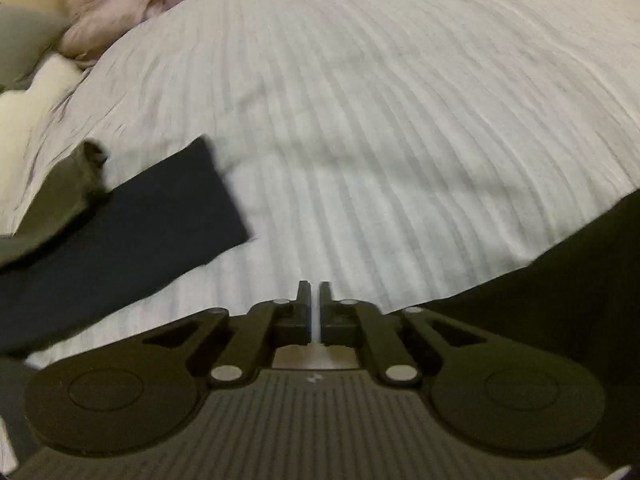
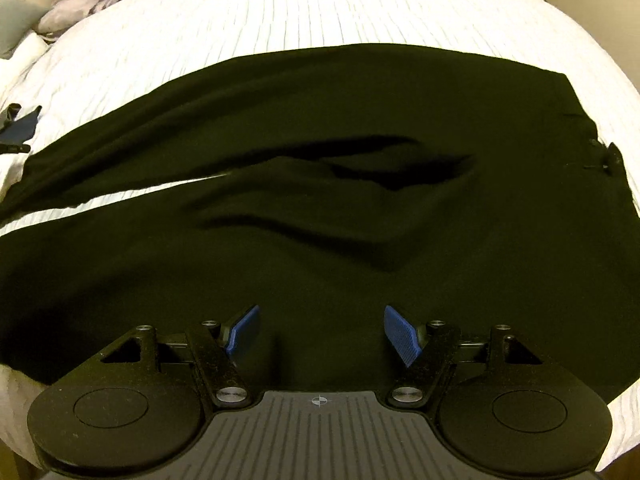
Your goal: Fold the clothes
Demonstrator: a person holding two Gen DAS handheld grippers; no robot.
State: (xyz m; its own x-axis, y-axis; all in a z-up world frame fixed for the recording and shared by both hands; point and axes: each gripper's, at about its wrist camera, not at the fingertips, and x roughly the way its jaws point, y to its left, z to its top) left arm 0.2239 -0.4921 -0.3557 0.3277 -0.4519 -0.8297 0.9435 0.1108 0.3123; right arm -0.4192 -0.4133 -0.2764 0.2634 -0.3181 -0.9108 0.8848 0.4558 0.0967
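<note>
**Black trousers flat on the white bed, both grippers empty**

Black trousers (image 2: 320, 208) lie spread across the white ribbed bedcover (image 2: 280, 12), waistband toward the right of your right wrist view, legs running off to the left with a thin strip of cover showing between them. A few soft creases cross the middle.

Your right gripper (image 2: 320, 330) hovers over the near edge of the cloth, its blue pads (image 2: 402, 334) spread wide with nothing between them.

Your left gripper (image 1: 315, 300) points down at bare bedcover, fingers pressed together with only a sliver of gap, pinching nothing. In that blurred view a dark folded piece (image 1: 132, 232) lies to the left, with an olive cloth (image 1: 56, 208) overlapping it. Pillows (image 1: 108, 4) sit at the far left corner.
</note>
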